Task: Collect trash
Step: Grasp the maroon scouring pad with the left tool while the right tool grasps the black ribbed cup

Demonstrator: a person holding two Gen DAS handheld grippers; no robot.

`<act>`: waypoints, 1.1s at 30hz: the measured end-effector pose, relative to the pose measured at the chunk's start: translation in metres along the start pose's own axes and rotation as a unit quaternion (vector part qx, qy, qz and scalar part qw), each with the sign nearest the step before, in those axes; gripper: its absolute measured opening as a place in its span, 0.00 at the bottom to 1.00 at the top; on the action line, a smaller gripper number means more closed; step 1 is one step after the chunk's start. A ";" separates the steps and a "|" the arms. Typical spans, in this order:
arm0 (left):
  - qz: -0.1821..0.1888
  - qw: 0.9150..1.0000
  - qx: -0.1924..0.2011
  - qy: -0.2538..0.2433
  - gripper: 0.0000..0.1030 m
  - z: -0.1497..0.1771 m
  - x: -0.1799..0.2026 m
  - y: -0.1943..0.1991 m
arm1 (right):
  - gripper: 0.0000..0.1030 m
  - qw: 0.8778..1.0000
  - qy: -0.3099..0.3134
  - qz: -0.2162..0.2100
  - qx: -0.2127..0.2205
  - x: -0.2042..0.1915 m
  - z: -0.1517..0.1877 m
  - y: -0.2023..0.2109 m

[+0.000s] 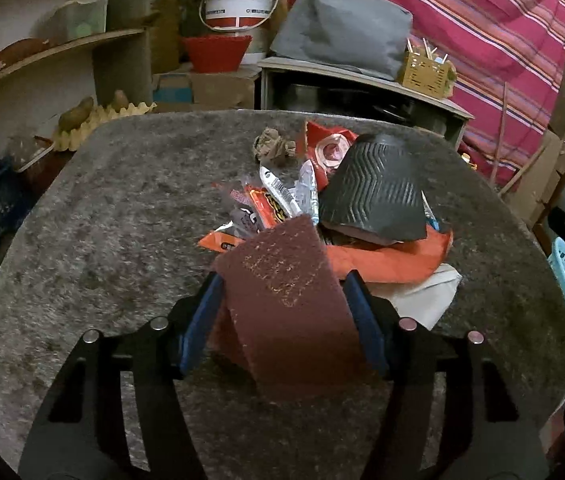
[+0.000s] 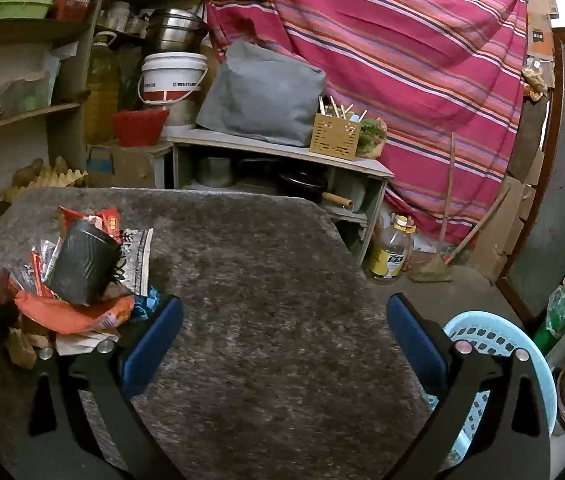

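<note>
I see the desk (image 2: 266,288) filling most of both views, its top covered in a grey fuzzy mat. Behind it hangs a red striped cloth (image 2: 382,60), with a low shelf unit (image 2: 282,152) in front of that carrying a grey cushion (image 2: 262,92). A pale blue basket (image 2: 498,344) sits off the desk's right edge, below my right claw.

The trash pile (image 1: 322,208) lies on the desk, toward its left side as the right wrist camera shows it. On top of it a black ribbed cup (image 1: 374,196) lies tipped over, resting on an orange wrapper (image 1: 386,260). Snack wrappers (image 1: 274,200) fan out to its left, a white paper (image 1: 422,296) pokes out beneath the orange one, and a crumpled brown paper ball (image 1: 274,146) sits at the far edge of the pile.

My left claw (image 1: 282,304) is closed around a maroon scouring pad (image 1: 286,300), both blue pads pressed to its sides, held at the near edge of the pile. My right claw (image 2: 282,340) is spread wide with nothing between its fingers, over bare mat just right of the pile.
</note>
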State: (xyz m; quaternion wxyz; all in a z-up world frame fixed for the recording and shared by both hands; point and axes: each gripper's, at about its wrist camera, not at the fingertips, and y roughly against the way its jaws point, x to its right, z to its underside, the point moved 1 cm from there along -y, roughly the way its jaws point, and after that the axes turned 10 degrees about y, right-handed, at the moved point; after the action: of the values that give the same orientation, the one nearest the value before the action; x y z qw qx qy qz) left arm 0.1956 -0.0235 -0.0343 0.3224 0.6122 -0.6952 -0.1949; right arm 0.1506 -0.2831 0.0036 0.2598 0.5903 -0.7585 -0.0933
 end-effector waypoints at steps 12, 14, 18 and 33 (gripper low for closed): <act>-0.074 0.992 0.099 -0.026 0.60 -0.042 -0.028 0.050 | 0.96 0.999 -0.025 -0.043 0.004 -0.022 -0.013 -0.004; -0.091 0.990 0.108 -0.015 0.60 -0.048 -0.043 0.050 | 0.96 0.998 -0.032 -0.056 0.001 -0.033 -0.016 -0.009; -0.111 0.987 0.114 -0.001 0.60 -0.053 -0.069 0.038 | 0.96 0.996 -0.036 -0.081 -0.012 -0.052 -0.022 -0.023; -0.135 0.984 0.093 0.066 0.60 -0.069 -0.127 0.017 | 0.95 0.987 -0.012 -0.156 -0.039 -0.128 -0.055 -0.063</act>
State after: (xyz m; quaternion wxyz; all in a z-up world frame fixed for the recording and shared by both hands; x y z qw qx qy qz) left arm 0.2361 0.1122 -0.0009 0.2801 0.7393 -0.5983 -0.1305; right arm 0.2536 -0.1715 -0.0140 0.2561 0.6900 -0.6556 -0.1691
